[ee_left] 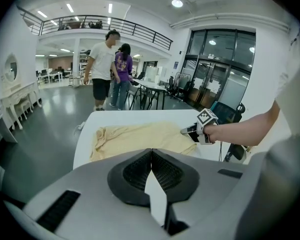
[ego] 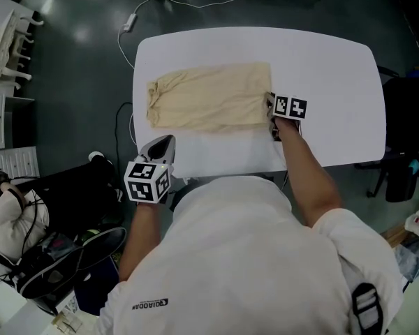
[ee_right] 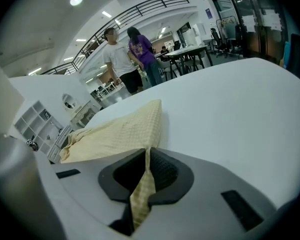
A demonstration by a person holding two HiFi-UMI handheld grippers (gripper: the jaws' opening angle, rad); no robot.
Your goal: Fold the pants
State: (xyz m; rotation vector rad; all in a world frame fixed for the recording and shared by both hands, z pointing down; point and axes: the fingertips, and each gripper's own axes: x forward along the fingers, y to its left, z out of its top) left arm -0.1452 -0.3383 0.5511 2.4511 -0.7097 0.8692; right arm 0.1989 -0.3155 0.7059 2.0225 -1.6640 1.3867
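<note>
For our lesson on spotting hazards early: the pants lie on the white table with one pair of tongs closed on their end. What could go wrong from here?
1. The right tongs pinch only one corner of the pants, so lifting may skew the fold.
2. The left tongs are shut, empty and off the cloth. Nothing anchors the waist end, which may slide toward the nearby edge of the table.

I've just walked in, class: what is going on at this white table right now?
A person with a gripper in each hand is working on beige pants that lie flat on a white table. The right gripper is shut on the pants' right end, with cloth pinched between its jaws. The left gripper is shut and empty, near the table's front edge, apart from the pants. Two bystanders stand in the background.
</note>
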